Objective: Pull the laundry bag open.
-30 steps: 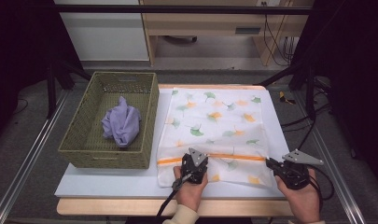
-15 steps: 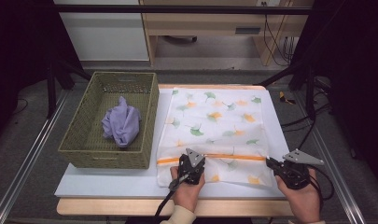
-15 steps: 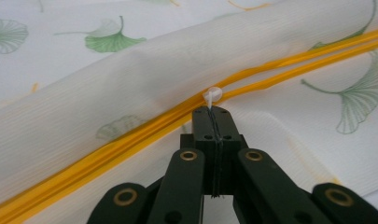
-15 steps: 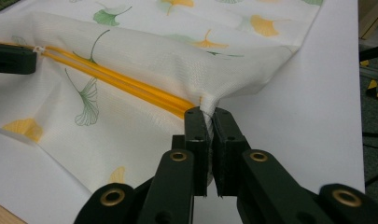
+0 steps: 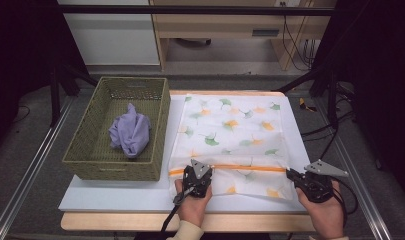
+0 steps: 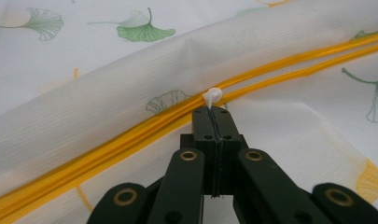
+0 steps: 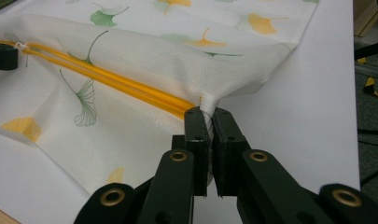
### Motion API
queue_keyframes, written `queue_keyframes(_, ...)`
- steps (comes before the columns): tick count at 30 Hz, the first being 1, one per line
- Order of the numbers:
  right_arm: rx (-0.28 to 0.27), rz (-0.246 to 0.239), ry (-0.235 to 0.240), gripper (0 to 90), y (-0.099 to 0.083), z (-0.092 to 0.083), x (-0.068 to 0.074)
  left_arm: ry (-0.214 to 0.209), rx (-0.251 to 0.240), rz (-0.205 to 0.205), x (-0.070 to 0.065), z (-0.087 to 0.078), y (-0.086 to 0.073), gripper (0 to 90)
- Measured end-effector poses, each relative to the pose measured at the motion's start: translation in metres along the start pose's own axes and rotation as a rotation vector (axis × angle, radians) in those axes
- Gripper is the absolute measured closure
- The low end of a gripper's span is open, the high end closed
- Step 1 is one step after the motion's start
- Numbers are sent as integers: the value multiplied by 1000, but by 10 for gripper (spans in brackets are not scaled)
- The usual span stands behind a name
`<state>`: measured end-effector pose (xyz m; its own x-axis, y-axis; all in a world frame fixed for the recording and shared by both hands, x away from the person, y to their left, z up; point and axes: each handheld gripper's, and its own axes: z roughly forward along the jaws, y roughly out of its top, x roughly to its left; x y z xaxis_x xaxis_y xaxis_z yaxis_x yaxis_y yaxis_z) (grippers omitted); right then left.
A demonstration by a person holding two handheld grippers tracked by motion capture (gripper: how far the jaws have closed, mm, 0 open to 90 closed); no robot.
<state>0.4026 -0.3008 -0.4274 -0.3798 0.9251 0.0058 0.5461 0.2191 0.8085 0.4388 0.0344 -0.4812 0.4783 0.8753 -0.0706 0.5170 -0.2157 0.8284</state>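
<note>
One bag (image 5: 230,135), one basket (image 5: 90,150), one cloth (image 5: 130,134), one zip pull (image 6: 213,96), two grippers: left (image 5: 194,176), right (image 5: 293,175).

laundry bag (image 5: 230,130): thin matt mesh cloth, leaf print
zipper (image 6: 107,144): smooth yellow plastic
basket (image 5: 90,150): rough woven wicker
jaws: matt black plastic, brass-coloured rivets
table (image 5: 115,192): smooth white top

I can read no text, label, brand, number or sign anywhere here, and the laundry bag (image 5: 230,135) in front of me carries just a printed leaf pattern, no lettering.
</note>
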Motion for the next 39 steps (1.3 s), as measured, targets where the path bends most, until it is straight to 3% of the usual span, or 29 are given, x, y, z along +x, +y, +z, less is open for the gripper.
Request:
queue_keyframes(9, 0, 6, -8, 862, -1, -1, -3, 9, 0, 7, 6, -4, 0, 899)
queue_keyframes(26, 8, 2, -21, 862, -2, 1, -5, 32, -17, -31, 22, -15, -10, 899)
queue_keyframes(35, 10, 7, -27, 862, -3, 2, -7, 34, -20, -16, 25, -23, -12, 899)
queue_keyframes(39, 14, 13, -32, 862, -3, 2, -8, 38, -28, -31, 28, -24, -15, 899)
